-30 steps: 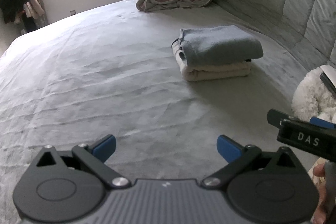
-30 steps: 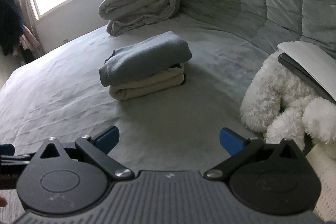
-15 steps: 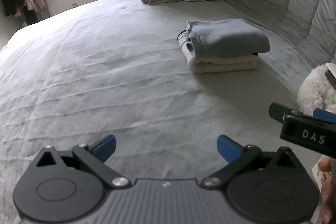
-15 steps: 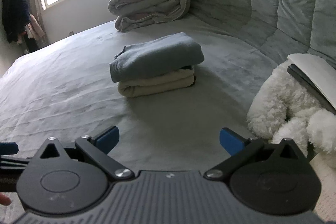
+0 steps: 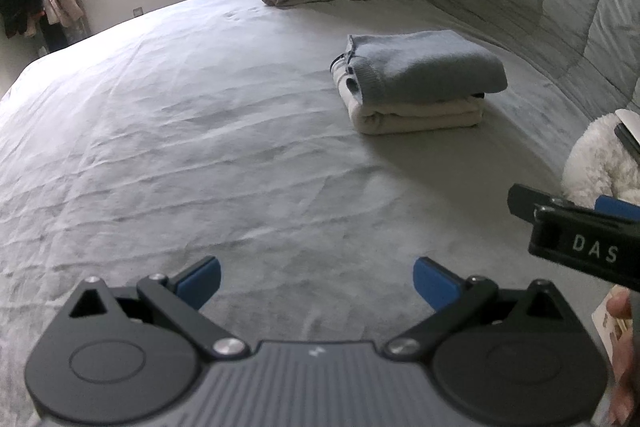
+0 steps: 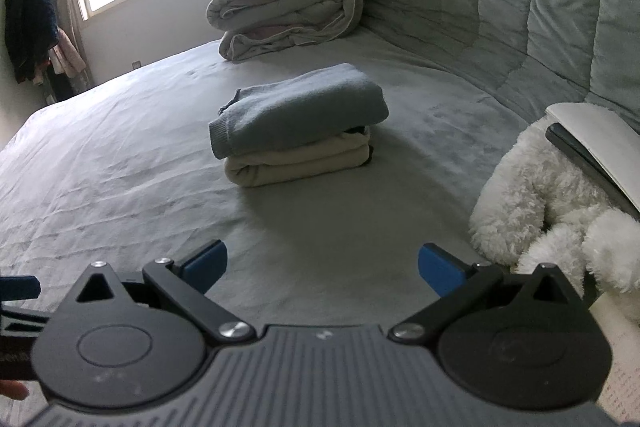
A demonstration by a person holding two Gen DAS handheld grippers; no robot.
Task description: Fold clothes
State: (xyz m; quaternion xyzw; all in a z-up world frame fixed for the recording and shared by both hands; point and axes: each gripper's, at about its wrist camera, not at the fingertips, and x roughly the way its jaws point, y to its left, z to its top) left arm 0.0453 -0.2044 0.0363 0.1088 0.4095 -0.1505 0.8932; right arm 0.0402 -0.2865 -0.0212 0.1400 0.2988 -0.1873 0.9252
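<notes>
Two folded garments are stacked on the bed (image 5: 168,131): a grey sweater (image 6: 298,109) on top of a cream garment (image 6: 296,165). The left claw (image 5: 316,281) and right claw (image 6: 322,269) are held in front of the stack, well apart from it, fingers spread, nothing gripped. No unfolded garment is seen; folding is judged finished. If the stack is squared, the edges should be nudged lightly without disturbing the layers. "DAS" is read on the right claw's housing.
</notes>
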